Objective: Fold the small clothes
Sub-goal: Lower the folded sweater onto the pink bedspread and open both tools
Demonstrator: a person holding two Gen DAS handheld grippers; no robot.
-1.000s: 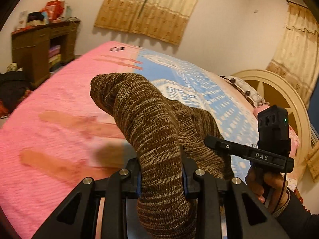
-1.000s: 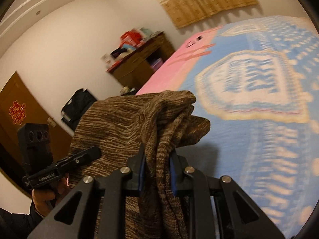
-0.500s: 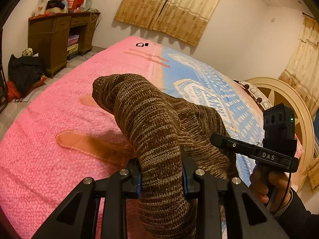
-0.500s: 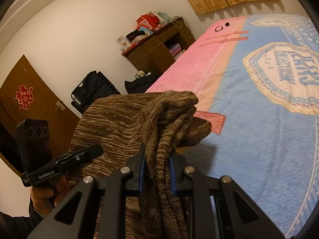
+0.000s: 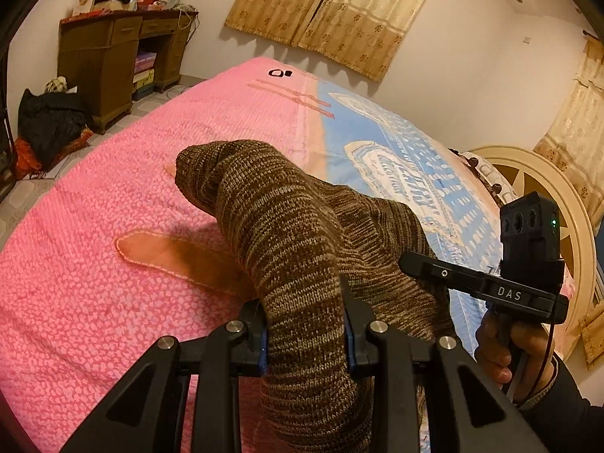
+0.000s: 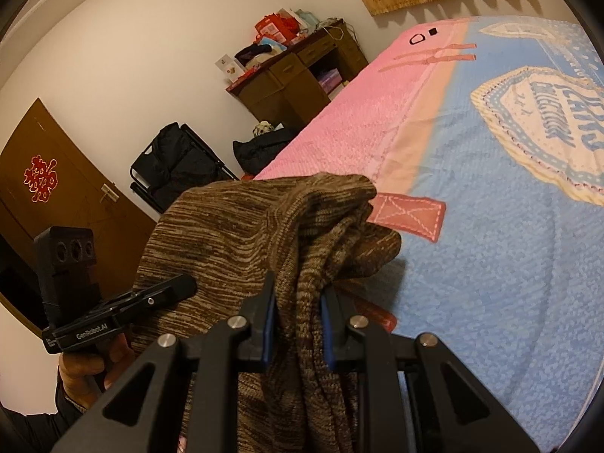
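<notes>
A brown marled knit garment (image 5: 287, 226) hangs between both grippers above the bed. My left gripper (image 5: 305, 324) is shut on a thick bunched part of it, which arches up and forward over the pink side of the bedspread (image 5: 94, 264). My right gripper (image 6: 298, 324) is shut on another bunched edge of the same garment (image 6: 234, 234), which drapes to the left toward the other hand. The right gripper shows at the right of the left wrist view (image 5: 415, 264), and the left gripper at the left of the right wrist view (image 6: 181, 287).
The bedspread is pink on one side and blue (image 6: 490, 264) with a white emblem on the other. A wooden desk (image 5: 113, 49) with clutter stands by the wall, a black bag (image 5: 49, 120) on the floor. A cream headboard (image 5: 547, 188) is at right.
Both grippers with the garment have moved back and tilted; more floor, desk and door are in view. The grips have not changed.
</notes>
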